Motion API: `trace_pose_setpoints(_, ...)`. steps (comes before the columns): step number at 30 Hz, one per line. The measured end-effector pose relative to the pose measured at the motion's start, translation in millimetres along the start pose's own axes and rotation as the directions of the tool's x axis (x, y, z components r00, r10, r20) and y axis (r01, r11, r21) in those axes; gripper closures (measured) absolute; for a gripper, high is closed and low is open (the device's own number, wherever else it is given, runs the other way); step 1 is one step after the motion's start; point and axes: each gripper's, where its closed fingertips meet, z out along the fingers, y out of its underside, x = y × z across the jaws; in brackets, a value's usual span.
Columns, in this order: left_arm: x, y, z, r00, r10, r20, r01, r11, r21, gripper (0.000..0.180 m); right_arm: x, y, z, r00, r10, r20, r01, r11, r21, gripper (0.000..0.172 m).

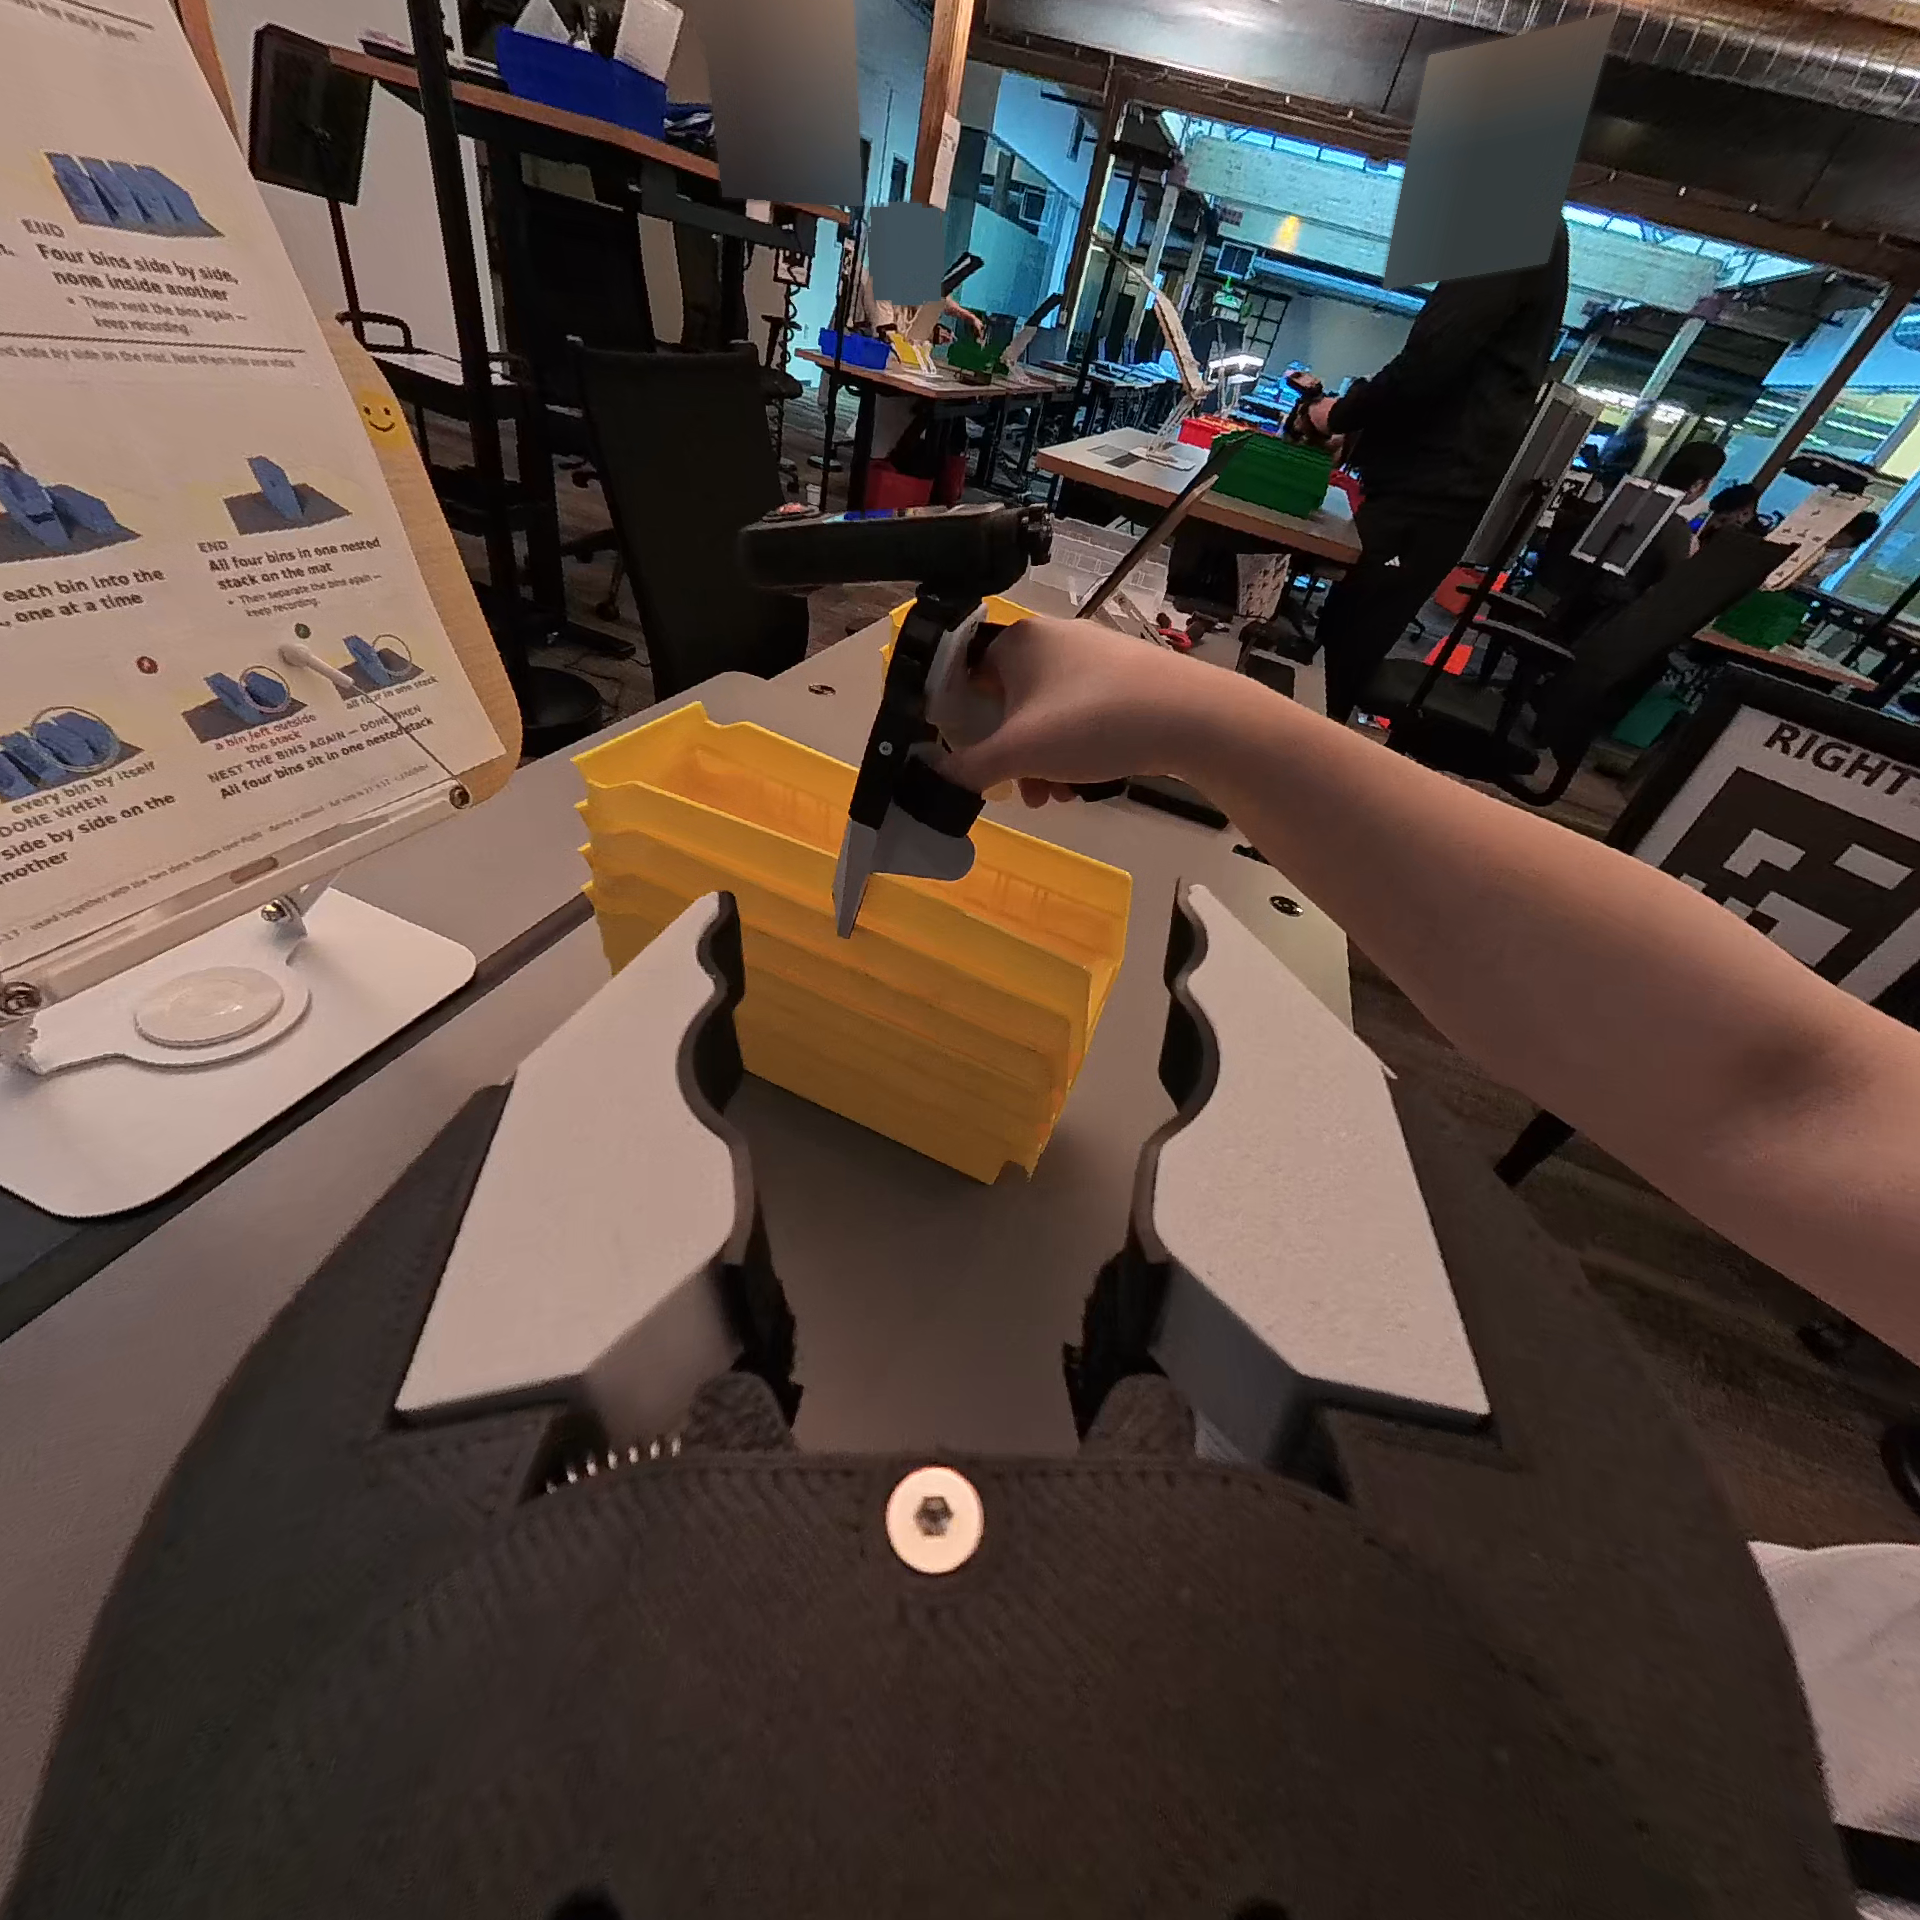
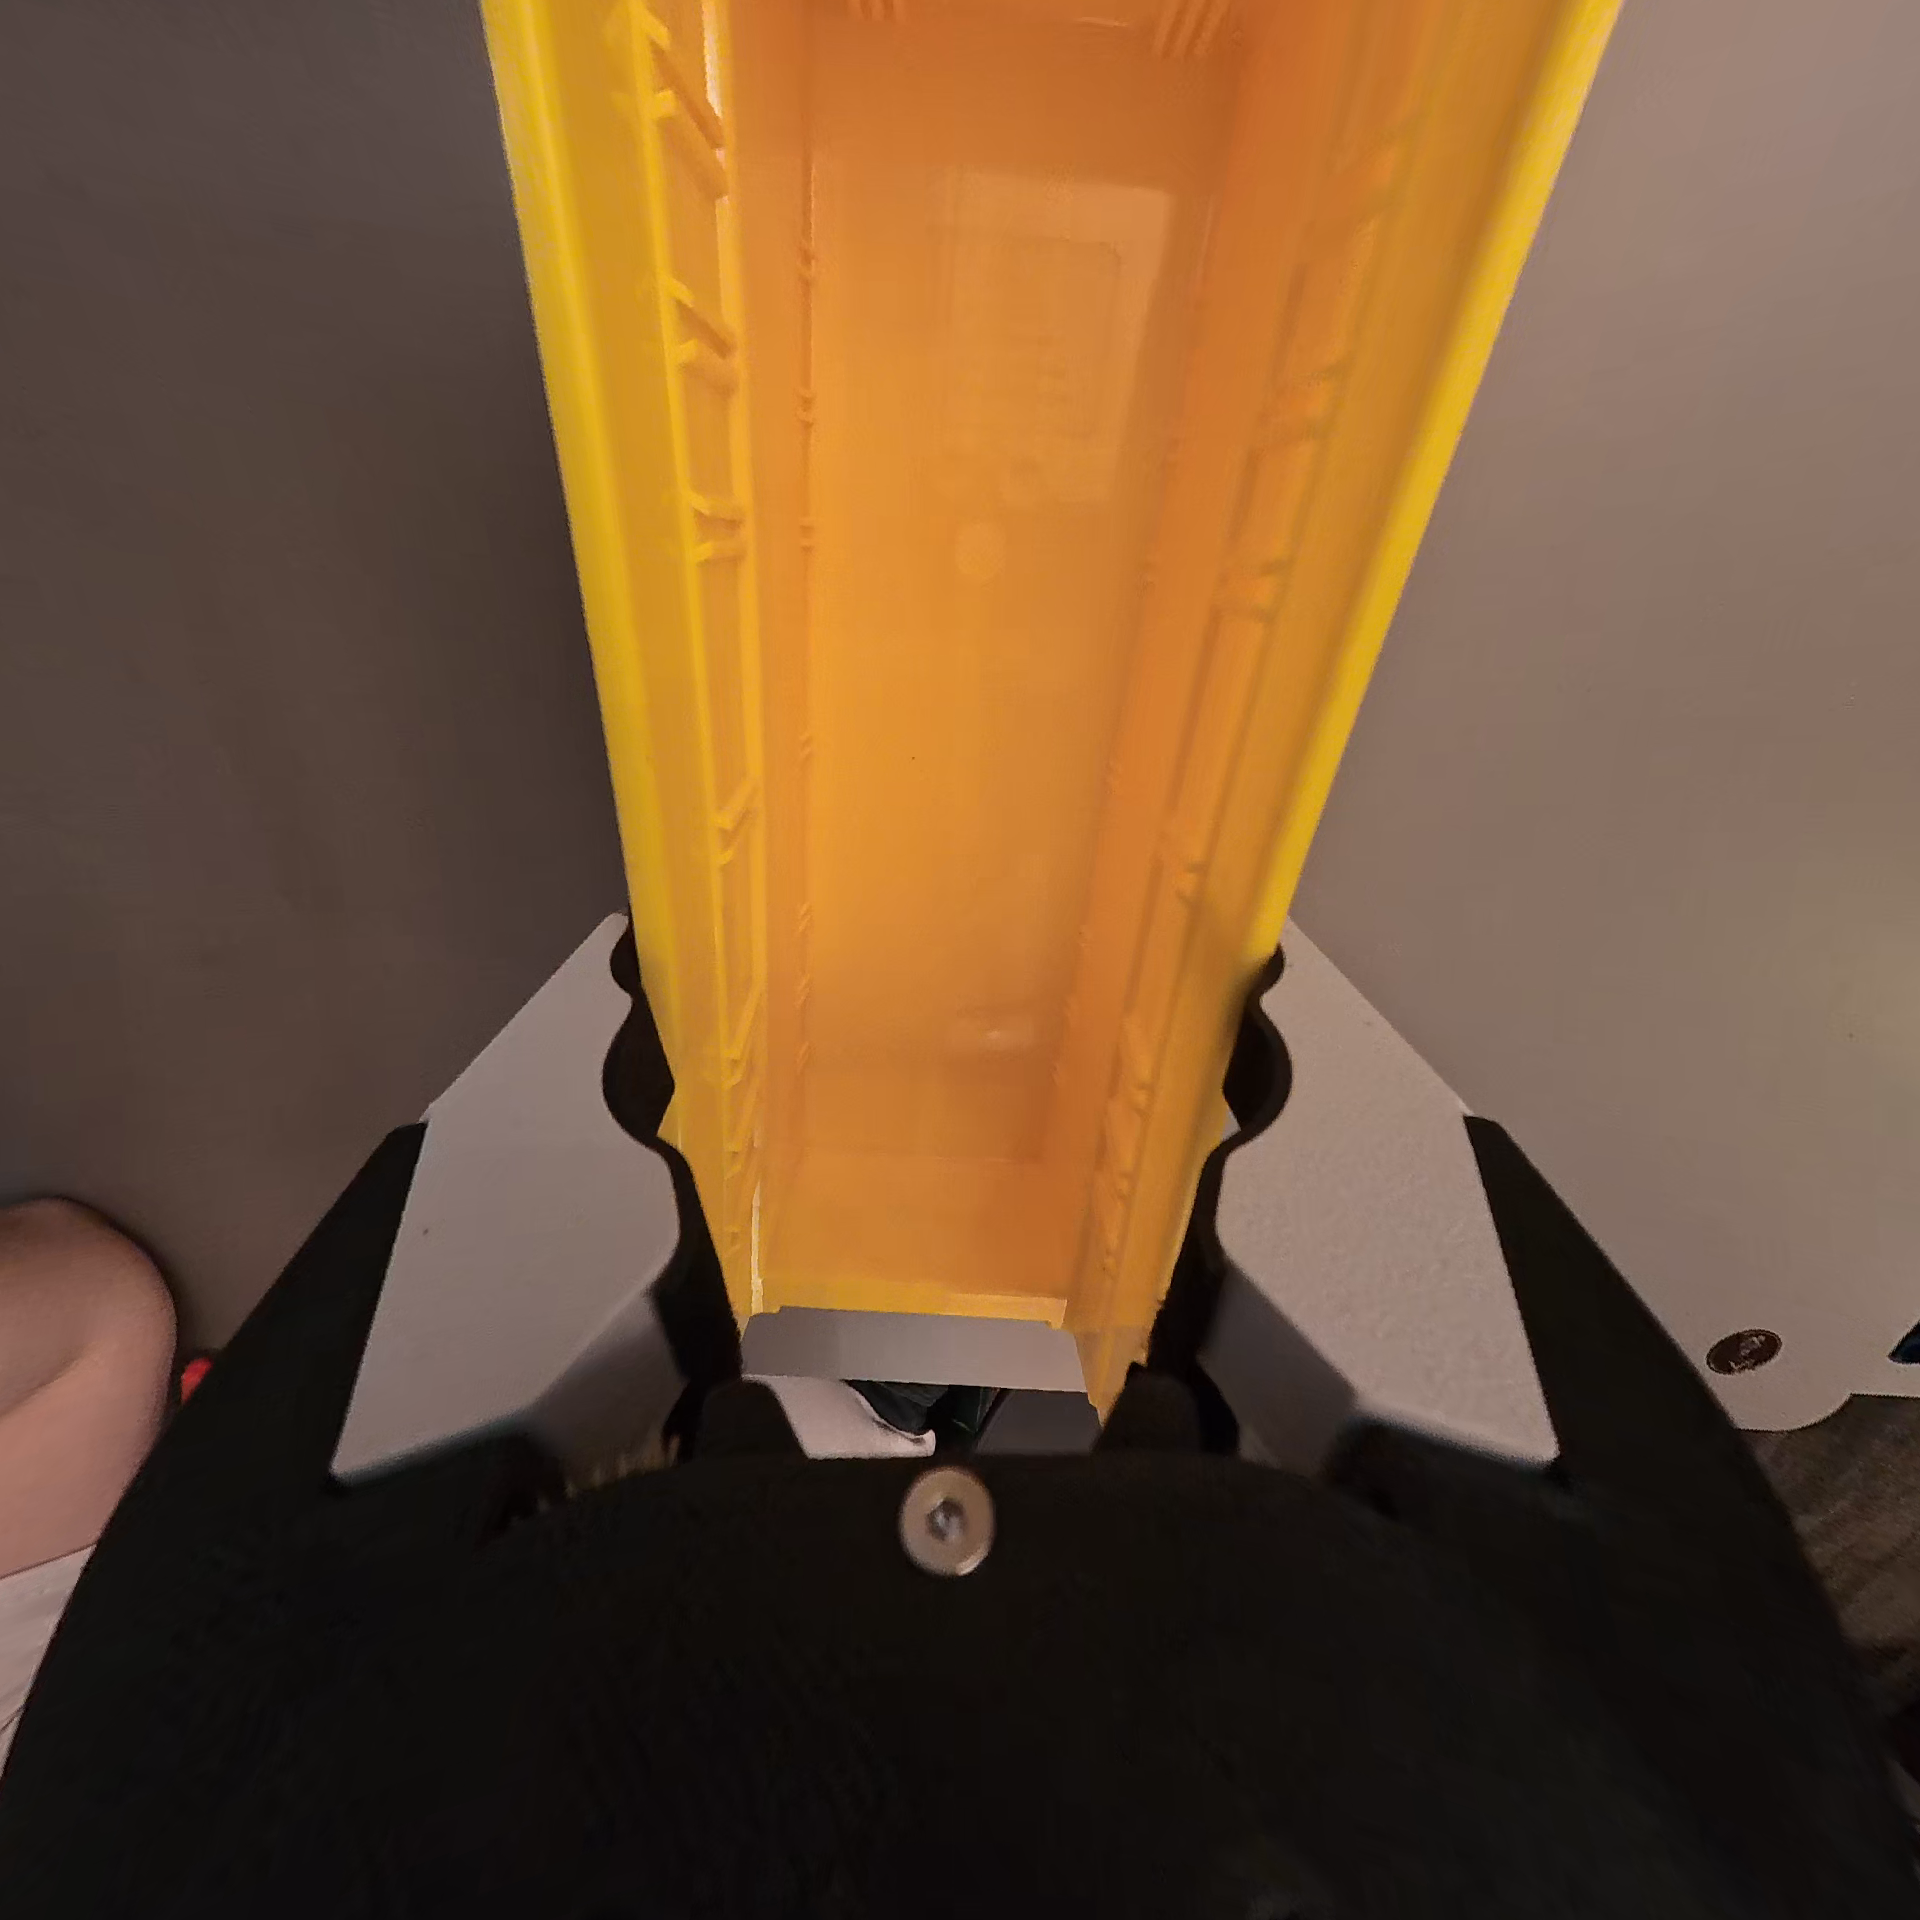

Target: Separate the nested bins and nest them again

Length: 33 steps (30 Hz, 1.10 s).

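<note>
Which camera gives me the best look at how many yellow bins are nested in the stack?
The left wrist view: it shows the stack of yellow bins from the side, stepped rims visible, about four. The right wrist view looks straight down into the top bin, so the lower bins are hidden.
</note>
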Motion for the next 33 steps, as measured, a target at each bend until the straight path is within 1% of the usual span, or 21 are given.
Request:
trace_pose_setpoints(6,0,2,2,1.000,0.003,0.004,-0.003,1.000,-0.013,0.099,0,1,-5,1.000,0.002,-0.004,-0.002,1.000,-0.004,0.060)
trace_pose_setpoints(11,-6,4,1,1.000,-0.007,0.022,0.007,1.000,-0.022,0.099,-1,-3,-25,1.000,0.002,-0.007,-0.002,1.000,0.024,0.059)
trace_pose_setpoints(14,-9,3,-1,0.999,-0.013,0.034,0.014,1.000,-0.015,0.099,-2,-4,-50,1.000,-0.011,-0.011,0.011,0.999,0.041,0.060)
trace_pose_setpoints(18,-14,3,-2,0.999,-0.022,0.044,0.023,1.000,-0.016,0.099,8,-6,-99,1.000,-0.013,-0.005,0.014,0.995,0.102,0.060)
trace_pose_setpoints(21,-16,4,0,0.998,-0.025,0.052,0.026,0.999,-0.019,0.099,30,-3,-135,1.000,-0.003,-0.014,0.005,0.989,0.150,0.060)
trace_pose_setpoints(24,-17,8,6,0.998,-0.023,0.059,0.026,0.999,-0.036,0.099,61,2,-155,0.999,0.041,-0.009,-0.039,0.980,0.195,0.062)
trace_pose_setpoints(26,-18,11,11,0.998,-0.023,0.061,0.026,0.998,-0.053,0.099,85,5,-156,0.998,0.061,-0.011,-0.058,0.975,0.217,0.062)
trace_pose_setpoints(28,-17,15,18,0.998,-0.020,0.062,0.024,0.997,-0.071,0.099,109,11,-147,0.996,0.084,-0.015,-0.078,0.972,0.221,0.062)
trace_pose_setpoints(30,-17,19,24,0.998,-0.016,0.061,0.021,0.996,-0.091,0.099,131,15,-131,0.994,0.107,-0.009,-0.102,0.968,0.227,0.063)
trace_pose_setpoints(33,-16,25,33,0.998,-0.008,0.060,0.015,0.993,-0.120,0.099,159,18,-97,0.990,0.141,0.005,-0.138,0.963,0.232,0.063)
